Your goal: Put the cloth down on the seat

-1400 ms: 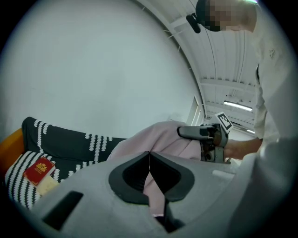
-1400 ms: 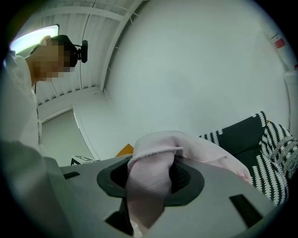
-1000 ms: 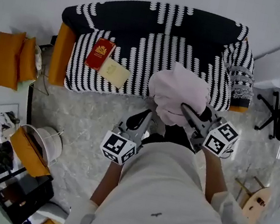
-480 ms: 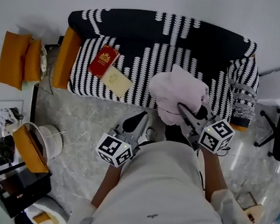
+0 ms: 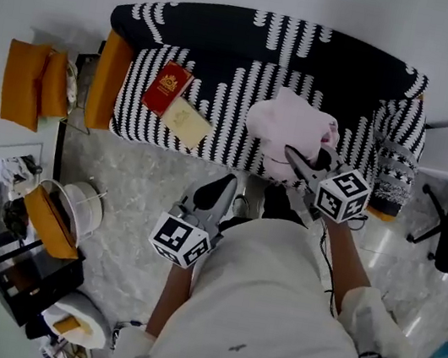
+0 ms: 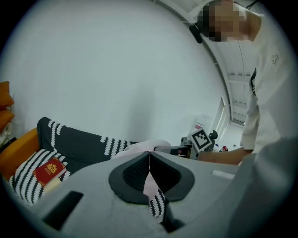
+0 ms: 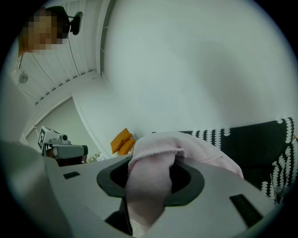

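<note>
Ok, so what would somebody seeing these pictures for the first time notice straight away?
The pink cloth catches the eye first: it is bunched up and clamped in the right gripper over the right half of the black-and-white striped sofa. A red booklet lies on the left part of the seat. The left gripper hangs shut and empty in front of the sofa.

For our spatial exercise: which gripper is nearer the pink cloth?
Right. The right gripper grips the pink cloth over the seat; the left gripper is shut, before the sofa, clear of it.
</note>
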`<control>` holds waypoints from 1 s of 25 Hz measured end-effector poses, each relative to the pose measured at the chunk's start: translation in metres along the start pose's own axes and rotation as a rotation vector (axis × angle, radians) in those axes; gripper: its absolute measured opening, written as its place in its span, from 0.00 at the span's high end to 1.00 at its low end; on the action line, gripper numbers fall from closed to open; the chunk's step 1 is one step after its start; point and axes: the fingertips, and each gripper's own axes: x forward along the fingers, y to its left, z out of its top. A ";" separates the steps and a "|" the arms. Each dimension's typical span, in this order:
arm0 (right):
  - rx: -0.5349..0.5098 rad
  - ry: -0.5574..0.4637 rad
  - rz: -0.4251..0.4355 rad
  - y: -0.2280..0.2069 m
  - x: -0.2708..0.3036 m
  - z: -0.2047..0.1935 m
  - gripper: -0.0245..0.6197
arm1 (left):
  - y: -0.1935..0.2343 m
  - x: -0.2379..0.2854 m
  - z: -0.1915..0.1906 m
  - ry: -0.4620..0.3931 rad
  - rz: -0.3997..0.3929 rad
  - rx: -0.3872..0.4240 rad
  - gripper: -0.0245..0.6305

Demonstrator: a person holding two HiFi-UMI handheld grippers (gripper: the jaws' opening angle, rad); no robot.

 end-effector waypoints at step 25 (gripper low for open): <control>-0.001 0.305 -0.042 -0.143 0.109 -0.113 0.70 | 0.010 0.085 -0.010 0.059 0.089 -0.135 0.94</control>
